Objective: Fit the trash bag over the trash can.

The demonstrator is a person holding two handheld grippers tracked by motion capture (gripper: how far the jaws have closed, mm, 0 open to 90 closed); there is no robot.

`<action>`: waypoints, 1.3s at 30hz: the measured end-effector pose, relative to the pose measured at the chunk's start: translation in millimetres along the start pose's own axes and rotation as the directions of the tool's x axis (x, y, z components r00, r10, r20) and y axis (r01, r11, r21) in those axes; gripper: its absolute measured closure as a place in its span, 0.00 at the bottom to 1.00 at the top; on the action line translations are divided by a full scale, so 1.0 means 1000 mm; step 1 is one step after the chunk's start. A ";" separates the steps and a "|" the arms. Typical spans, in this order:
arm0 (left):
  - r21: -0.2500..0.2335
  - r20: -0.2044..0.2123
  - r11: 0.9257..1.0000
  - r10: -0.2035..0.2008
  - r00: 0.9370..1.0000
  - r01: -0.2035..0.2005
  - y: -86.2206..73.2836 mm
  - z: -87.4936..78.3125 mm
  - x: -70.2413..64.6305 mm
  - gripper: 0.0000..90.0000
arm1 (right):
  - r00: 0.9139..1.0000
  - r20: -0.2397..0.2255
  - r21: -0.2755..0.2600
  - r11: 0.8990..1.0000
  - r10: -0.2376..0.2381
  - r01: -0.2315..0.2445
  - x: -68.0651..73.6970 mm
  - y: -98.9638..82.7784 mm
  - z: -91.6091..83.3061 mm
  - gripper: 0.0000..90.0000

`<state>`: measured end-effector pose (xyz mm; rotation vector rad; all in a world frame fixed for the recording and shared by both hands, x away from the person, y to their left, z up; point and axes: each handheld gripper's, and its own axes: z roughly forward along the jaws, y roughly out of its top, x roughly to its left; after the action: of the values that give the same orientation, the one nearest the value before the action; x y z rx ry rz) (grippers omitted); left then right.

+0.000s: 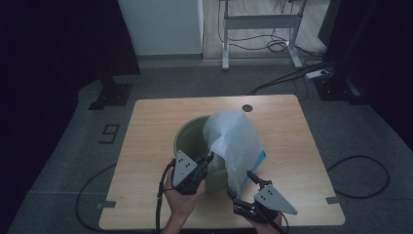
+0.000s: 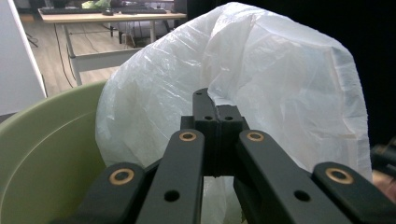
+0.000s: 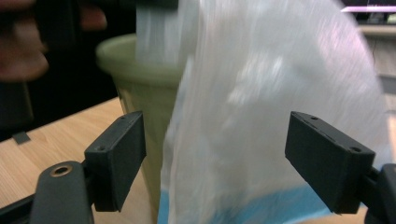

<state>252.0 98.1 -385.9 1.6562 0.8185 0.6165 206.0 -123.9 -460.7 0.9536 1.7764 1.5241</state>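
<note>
The bag (image 1: pixel 234 141) is thin, crinkled, translucent white plastic film with a soft sheen. The bin (image 1: pixel 187 136) is smooth, matt green plastic. The tabletop (image 1: pixel 151 131) shows pale wood-grain laminate. Each hand-held gripper's jaws are matt black plastic with brass-coloured rivets.

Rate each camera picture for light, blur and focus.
High view: dim, corners black, yet sharp on the table and green bin. Left gripper view: well lit and crisp on the white plastic bag. Right gripper view: bag and bin smeared by motion blur, while the right gripper reads sharp.
</note>
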 end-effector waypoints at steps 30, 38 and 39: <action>-0.024 0.010 0.999 0.034 0.999 -0.034 0.005 -0.030 0.013 1.00 | 0.950 0.312 -0.105 0.994 0.008 0.026 -0.078 0.040 -0.004 0.97; 0.013 0.032 0.999 0.036 0.999 -0.036 -0.002 -0.031 0.015 1.00 | 0.952 0.306 -0.229 0.971 0.005 0.068 -0.077 0.086 -0.007 0.97; 0.022 0.039 0.999 0.034 0.999 -0.035 -0.003 -0.031 0.015 1.00 | 0.955 0.297 -0.245 0.967 0.004 0.072 -0.075 0.091 -0.007 0.97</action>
<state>237.3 128.6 -381.6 1.7010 0.7727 0.5997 254.6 -183.0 -370.2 0.9590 1.3449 1.4578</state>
